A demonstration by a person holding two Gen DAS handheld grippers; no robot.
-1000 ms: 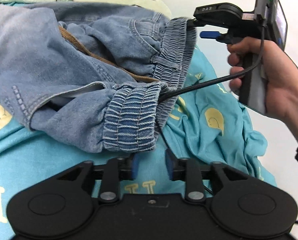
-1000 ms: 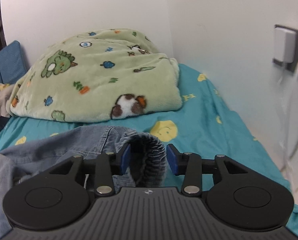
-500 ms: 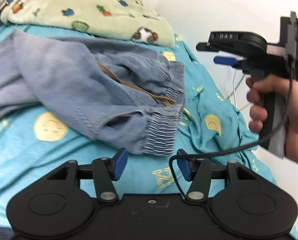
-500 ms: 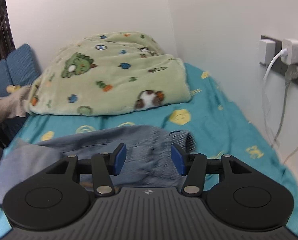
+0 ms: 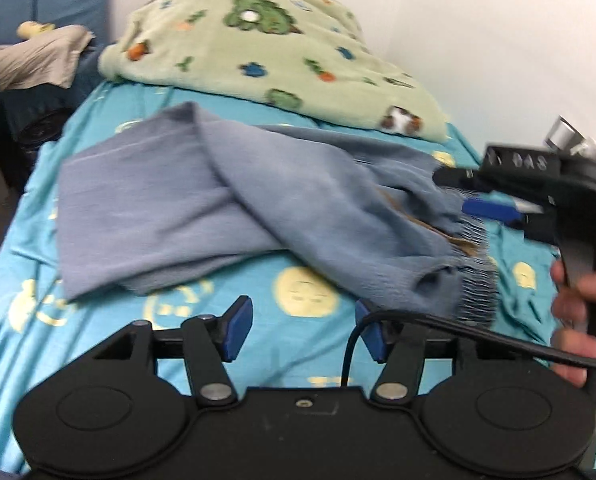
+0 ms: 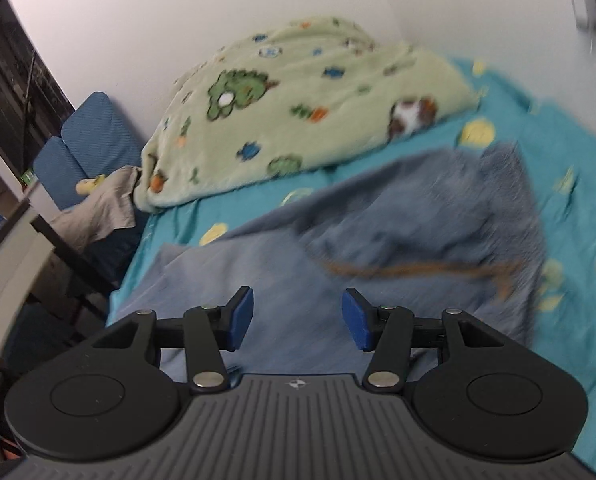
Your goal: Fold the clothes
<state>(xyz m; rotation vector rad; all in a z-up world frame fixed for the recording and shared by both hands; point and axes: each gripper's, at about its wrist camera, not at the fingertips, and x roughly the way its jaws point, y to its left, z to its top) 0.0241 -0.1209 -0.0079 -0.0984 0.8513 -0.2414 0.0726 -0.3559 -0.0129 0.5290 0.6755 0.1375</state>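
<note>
- One pair of denim trousers point(image 5: 226, 204), the task's garment: lies on the bed across the teal sheet point(image 5: 305, 292), doubled over on itself, elastic waistband point(image 5: 473, 280) toward 3 o'clock in the left wrist view.
- Two grippers, neither holding cloth. Left gripper point(image 5: 303, 330): jaws spread and opening further, only sheet showing between the blue pads, the trousers' edge just beyond at 1 o'clock. Right gripper point(image 6: 298, 318): jaws spread, empty, hovering over the denim, which fills that view from 10 to 3 o'clock.
- One hand point(image 5: 577, 308) at 3 o'clock in the left wrist view, gripping the right gripper's handle; a black cable point(image 5: 469, 330) runs from it across the left jaws.
- Progress, as a judgement: a first fold looks laid and let go. The bundle is loose and uneven, so at least another fold and some squaring-up remain.
- Materials: denim is soft, washed pale blue, matte, with a shirred, ribbed waistband and a tan strip point(image 6: 417, 270) showing at the opening; blur hides finer detail.
- One fleece blanket point(image 5: 266, 48), pale green, plush, printed with cartoon animals, heaped at 12 o'clock beyond the trousers.
- Sheet: thin teal cotton with yellow motifs, lightly wrinkled.
</note>
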